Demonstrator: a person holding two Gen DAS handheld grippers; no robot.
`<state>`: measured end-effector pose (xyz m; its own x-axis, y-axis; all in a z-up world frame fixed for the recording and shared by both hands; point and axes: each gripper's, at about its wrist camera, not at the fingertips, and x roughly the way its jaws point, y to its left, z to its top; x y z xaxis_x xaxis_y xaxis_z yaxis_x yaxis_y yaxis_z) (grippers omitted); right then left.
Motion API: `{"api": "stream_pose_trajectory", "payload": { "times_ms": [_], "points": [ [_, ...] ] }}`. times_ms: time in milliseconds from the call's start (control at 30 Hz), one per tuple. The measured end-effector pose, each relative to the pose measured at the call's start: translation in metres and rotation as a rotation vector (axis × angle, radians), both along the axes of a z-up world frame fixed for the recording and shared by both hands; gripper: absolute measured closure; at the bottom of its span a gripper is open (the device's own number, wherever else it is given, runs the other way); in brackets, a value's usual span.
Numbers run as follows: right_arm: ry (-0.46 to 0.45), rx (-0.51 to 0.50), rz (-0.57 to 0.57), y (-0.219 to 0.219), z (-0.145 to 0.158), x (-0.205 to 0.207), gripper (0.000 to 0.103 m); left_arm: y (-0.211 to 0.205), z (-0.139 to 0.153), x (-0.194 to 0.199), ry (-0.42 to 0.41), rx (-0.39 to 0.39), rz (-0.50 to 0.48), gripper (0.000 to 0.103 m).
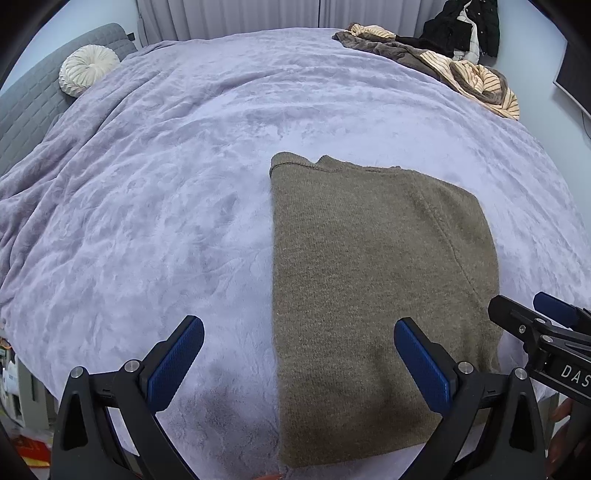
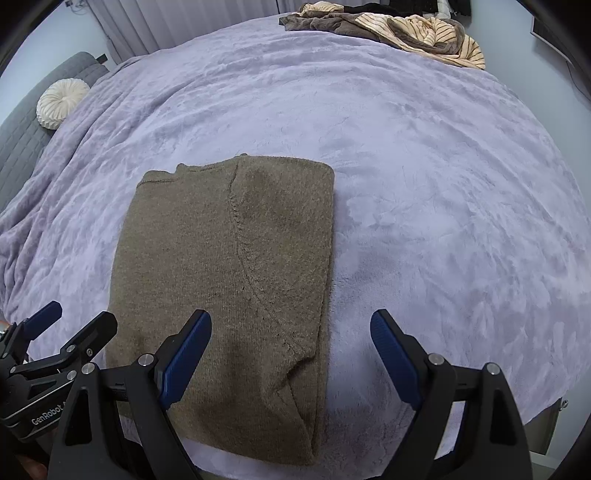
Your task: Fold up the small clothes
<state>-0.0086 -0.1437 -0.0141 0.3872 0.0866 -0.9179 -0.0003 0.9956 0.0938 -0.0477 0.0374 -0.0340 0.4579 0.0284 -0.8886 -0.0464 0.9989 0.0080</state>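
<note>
a wide bed [image 1: 229, 155] is filling both views, lying under a lilac plush blanket [image 2: 424, 177] that is wrinkling toward the left edge. no box, basket or other container is showing; the bed is the only thing carrying anything. a folded olive-brown knit sweater [image 1: 354, 280] is lying flat on the blanket near the front edge, making a tall rectangle with a curved seam running down it. a heap of striped cream and brown clothes [image 2: 413, 33] is sitting at the far right corner of the bed, well apart from the sweater. a round pleated white cushion [image 1: 88, 70] is resting at the far left against a grey quilted headboard [image 1: 29, 103]. the left gripper [image 1: 299, 354] is hovering above the sweater's left edge, its jaws standing wide apart and holding nothing. the right gripper [image 2: 291, 354] is hovering over the sweater's right edge, its jaws likewise spread wide and empty.
</note>
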Motion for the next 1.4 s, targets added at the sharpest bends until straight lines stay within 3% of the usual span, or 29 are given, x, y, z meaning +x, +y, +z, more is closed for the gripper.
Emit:
{"api": "stream_pose_trajectory", "payload": {
  "times_ms": [1400],
  "points": [
    [0.004,0.005,0.002,-0.0036,-0.0022,0.0010,0.013,-0.0009,-0.0033,-0.0029,0.010,0.021,-0.003,0.000]
  ]
}}
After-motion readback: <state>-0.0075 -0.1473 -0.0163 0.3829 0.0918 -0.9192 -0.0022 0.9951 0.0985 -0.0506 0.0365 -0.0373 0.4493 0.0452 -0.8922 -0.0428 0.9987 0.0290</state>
